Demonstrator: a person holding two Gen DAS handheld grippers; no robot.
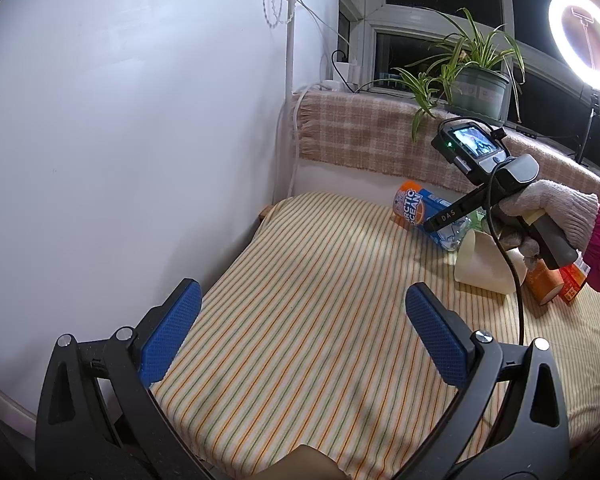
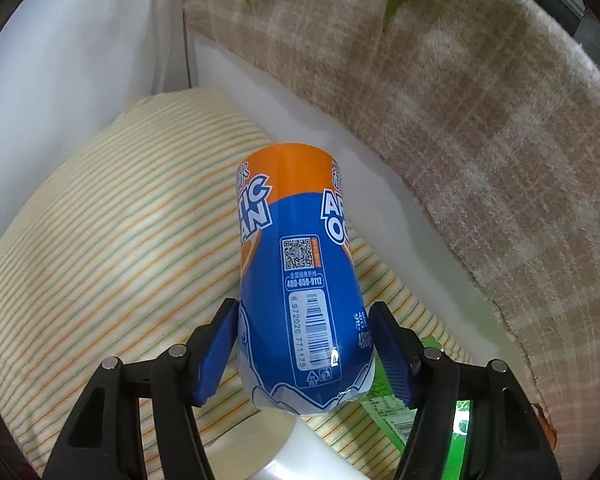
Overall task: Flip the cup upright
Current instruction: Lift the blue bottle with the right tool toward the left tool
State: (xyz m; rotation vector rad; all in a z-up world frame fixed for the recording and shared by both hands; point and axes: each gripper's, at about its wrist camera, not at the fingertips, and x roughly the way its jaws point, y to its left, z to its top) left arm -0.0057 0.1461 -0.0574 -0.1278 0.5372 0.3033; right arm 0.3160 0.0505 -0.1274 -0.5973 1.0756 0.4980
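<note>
A cream paper cup lies on its side on the striped cloth, its mouth facing left. Its rim also shows at the bottom of the right wrist view. My right gripper has a blue pad on each side of a blue and orange Arctic Ocean bottle that lies on the cloth; whether the pads press it is unclear. In the left wrist view the right gripper's body hangs above the cup. My left gripper is open and empty over the cloth, left of the cup.
A white wall runs along the left. A plaid blanket covers the ledge behind, with a potted plant and a ring light. An orange can and a red packet lie right of the cup. A green wrapper lies by the bottle.
</note>
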